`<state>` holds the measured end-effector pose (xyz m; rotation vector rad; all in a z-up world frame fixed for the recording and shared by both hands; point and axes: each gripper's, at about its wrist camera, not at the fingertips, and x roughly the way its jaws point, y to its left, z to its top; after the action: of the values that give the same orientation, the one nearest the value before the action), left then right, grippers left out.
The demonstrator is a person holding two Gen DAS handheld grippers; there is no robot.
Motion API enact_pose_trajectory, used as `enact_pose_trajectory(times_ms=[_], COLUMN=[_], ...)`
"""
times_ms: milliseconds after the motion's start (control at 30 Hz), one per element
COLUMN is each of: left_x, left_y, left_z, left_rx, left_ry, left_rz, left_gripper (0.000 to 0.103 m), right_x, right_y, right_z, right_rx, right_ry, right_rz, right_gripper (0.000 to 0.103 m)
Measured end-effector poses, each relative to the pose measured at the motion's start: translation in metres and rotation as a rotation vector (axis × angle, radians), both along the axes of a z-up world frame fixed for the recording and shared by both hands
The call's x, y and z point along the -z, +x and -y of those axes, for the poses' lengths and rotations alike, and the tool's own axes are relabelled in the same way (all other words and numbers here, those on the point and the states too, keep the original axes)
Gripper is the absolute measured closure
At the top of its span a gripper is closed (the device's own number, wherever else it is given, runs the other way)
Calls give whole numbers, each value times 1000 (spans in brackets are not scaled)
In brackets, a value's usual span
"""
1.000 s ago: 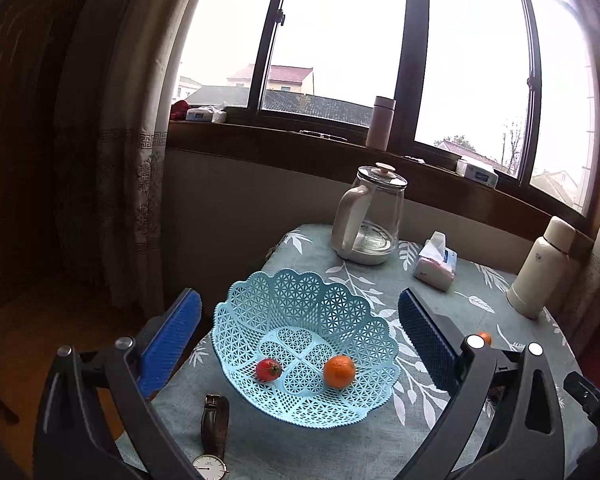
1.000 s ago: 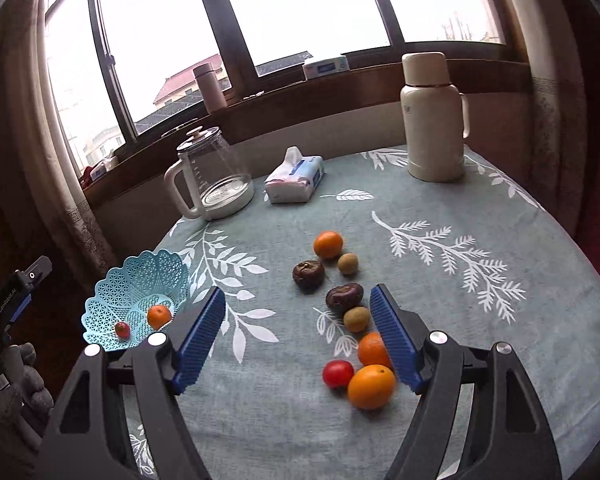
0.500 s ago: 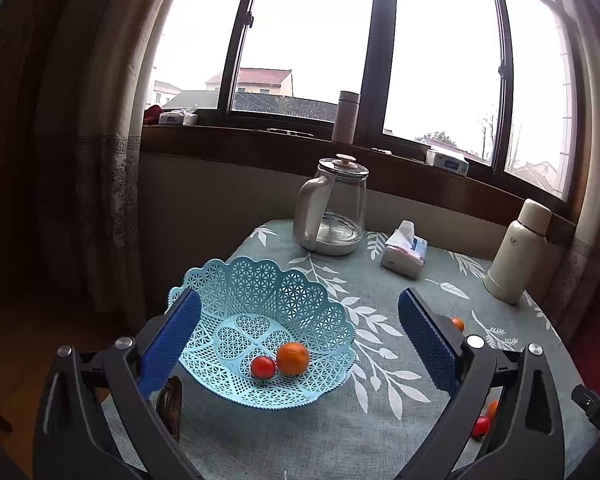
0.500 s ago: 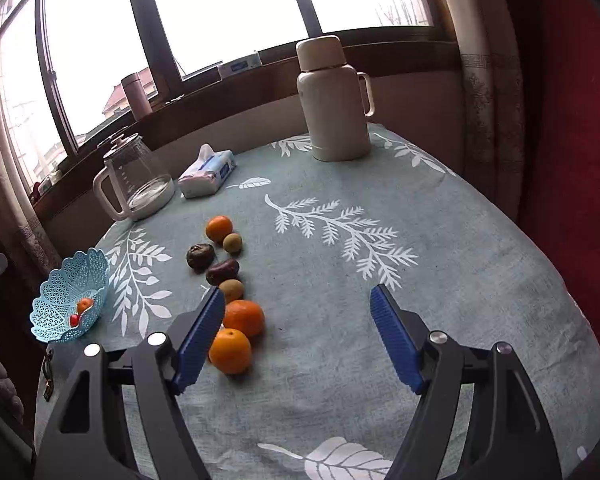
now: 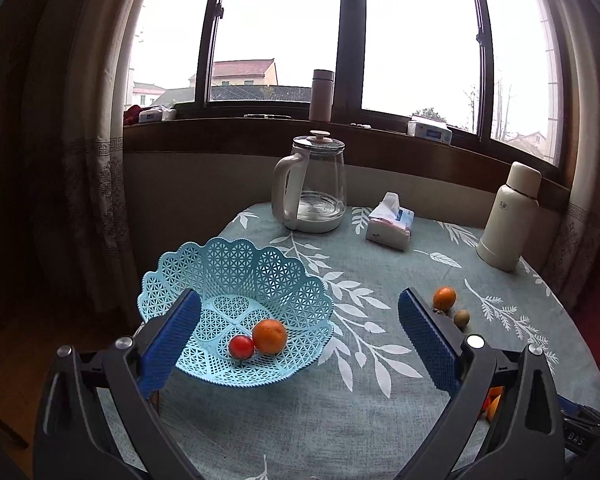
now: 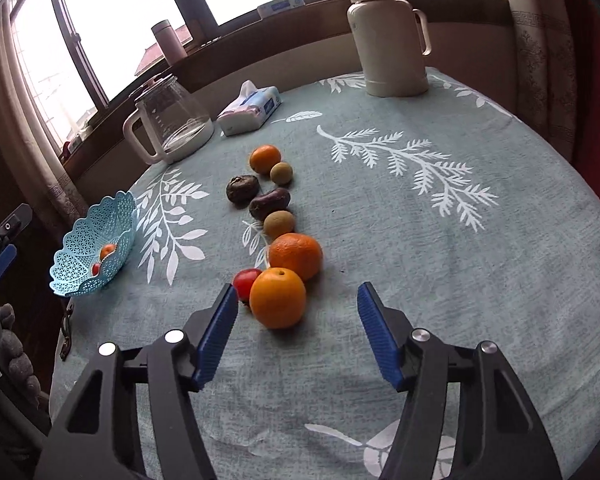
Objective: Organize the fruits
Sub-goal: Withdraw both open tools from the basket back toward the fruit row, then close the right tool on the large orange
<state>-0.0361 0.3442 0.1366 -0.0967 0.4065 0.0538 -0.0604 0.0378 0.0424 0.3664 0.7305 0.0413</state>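
**Fruit row and basket on the worktop**

While the right gripper hovers with jaws spread wide and empty just short of a round orange at the near end of the fruit row, the left gripper, equally wide and empty, faces the pale blue lattice plastic basket holding a small orange and a red tomato.

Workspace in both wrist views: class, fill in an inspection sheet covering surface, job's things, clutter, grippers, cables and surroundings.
Surface: table under a teal leaf-print cloth.
Job's things: blue basket holding an orange and a small red fruit; eight fruits loose in a row on the cloth.
Clutter: glass kettle, tissue pack, cream flask.
Grippers: left gripper open, empty; right gripper open, nearest orange between its fingers.
Cables: nothing seen.
Surroundings: window, curtains.
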Motion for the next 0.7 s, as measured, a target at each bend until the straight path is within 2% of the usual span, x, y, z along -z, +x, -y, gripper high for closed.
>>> enact_pose_trajectory(times_ms=[100,400,500,600,700], left_x=[0,4,6,10,14], left_y=[1,7,8,11,14], left_z=[0,-1,0,3,6], left_rx=[-1,-9,-7,-4,2], left_ry=[5,5,9,17,24], left_rz=[-2,-17,-23,-32,-46], left_gripper=[3,3,3,3,3], right_x=[4,13,18,24,24], right_y=[10,30,35,39,38], right_z=[-9,-15,-19,-21,-19], right_rx=[-30,-44,-58,-71,-77], right_ry=[0,-17,-29,-33,-22], right_rz=[-17,-59,-76,-101,-99], right_gripper=[48,49,53,65,65])
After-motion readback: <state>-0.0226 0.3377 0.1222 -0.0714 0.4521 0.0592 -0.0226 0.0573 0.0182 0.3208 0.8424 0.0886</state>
